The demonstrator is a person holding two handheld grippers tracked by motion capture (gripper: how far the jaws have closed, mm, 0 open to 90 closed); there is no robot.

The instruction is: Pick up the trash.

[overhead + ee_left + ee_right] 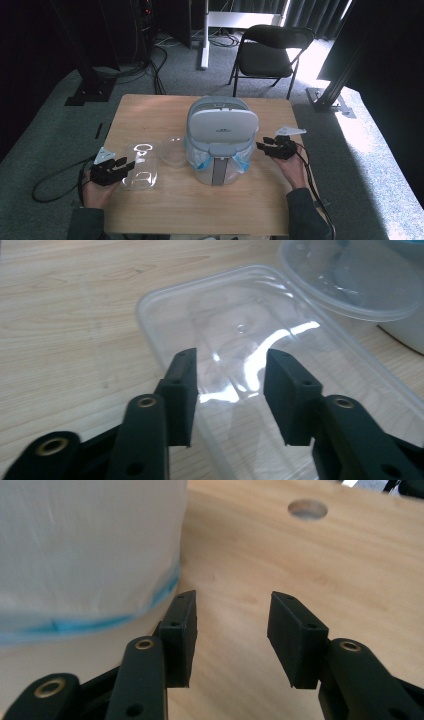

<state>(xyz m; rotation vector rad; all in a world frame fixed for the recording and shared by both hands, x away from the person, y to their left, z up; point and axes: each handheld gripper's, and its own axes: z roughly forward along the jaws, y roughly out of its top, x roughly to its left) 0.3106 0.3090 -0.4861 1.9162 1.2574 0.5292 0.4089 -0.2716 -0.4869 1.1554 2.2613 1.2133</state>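
Lower left of the high view, the left gripper [122, 164] hangs over a clear, glossy rectangular plastic tub [140, 166] on the pale wood-grain table [150, 112]; its matte black jaws stand spread above the tub's floor, gripping nothing. Right of centre, the right gripper [263, 145] sits jaws apart and empty beside the grey-lidded white bin [221, 139] with its crinkled blue-edged liner. A round clear bowl [174, 151] rests between tub and bin
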